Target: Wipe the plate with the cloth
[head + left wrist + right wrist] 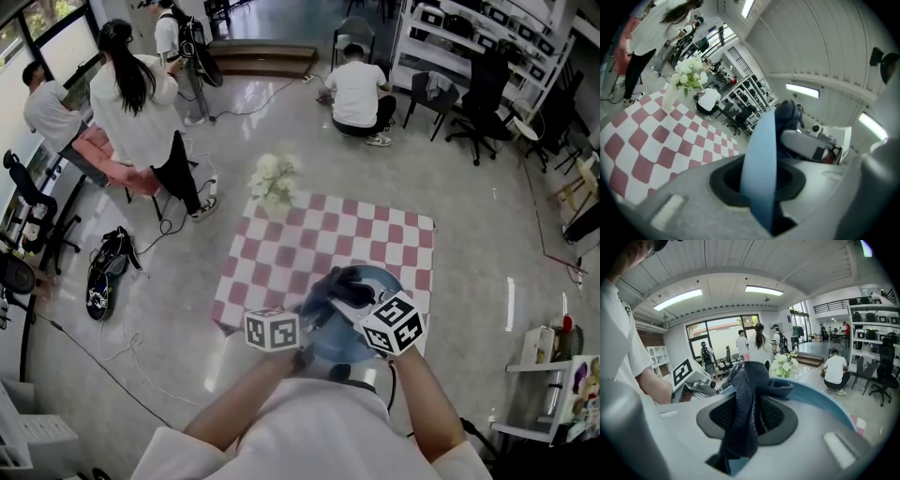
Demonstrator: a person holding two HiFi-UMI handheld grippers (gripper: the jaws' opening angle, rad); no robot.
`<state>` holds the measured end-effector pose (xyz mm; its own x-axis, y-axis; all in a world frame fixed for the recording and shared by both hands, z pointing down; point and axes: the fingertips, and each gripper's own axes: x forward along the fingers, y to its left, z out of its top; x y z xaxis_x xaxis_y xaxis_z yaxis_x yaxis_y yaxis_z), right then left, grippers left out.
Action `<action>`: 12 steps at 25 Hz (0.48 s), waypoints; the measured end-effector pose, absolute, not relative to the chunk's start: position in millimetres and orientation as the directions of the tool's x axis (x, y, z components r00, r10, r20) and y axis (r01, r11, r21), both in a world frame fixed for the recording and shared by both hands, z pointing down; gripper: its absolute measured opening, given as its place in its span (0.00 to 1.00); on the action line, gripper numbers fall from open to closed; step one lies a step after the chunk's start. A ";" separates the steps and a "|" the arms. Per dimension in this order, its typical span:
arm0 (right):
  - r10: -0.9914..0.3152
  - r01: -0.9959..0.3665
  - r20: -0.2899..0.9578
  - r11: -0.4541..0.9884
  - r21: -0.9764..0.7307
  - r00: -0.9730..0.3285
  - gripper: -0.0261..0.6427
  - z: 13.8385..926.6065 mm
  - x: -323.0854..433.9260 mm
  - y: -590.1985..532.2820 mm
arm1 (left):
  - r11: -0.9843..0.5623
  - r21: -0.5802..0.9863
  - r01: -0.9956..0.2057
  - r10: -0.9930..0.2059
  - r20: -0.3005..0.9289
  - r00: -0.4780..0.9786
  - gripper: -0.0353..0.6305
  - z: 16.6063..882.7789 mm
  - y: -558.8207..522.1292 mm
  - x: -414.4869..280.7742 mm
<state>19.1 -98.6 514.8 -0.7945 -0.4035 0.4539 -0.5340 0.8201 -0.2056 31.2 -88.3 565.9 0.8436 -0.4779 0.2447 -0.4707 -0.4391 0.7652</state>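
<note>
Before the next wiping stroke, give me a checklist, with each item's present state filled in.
1. Left gripper shut on the round blue plate: ok.
2. Right gripper shut on the dark blue knitted cloth: ok.
3. Cloth touching the plate: ok.
4. White flowers well away from both grippers: ok.
5. Plate over the pink-and-white checked tablecloth: ok, at its near edge.
6. Plate surface clean: cannot tell.

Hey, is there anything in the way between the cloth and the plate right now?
Nothing visible stands between them. The right gripper is shut on the dark cloth, which lies against the blue plate that the left gripper clamps by its rim.
</note>
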 end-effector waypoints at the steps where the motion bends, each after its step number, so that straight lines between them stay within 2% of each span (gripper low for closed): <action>1: -0.392 -0.522 0.454 0.827 -0.206 -0.800 0.21 514.1 16.6 -95.8 | -0.446 0.760 -0.473 -0.474 0.248 0.845 0.16 565.7 -87.2 30.2; 7: -0.338 -0.457 0.459 0.872 -0.174 -0.822 0.21 510.0 3.6 -80.9 | -0.480 0.735 -0.478 -0.454 0.259 0.853 0.16 563.9 -80.5 25.8; 12: -0.386 -0.507 0.438 0.838 -0.201 -0.812 0.21 509.4 8.9 -93.5 | -0.512 0.705 -0.491 -0.462 0.256 0.849 0.16 563.3 -81.3 18.7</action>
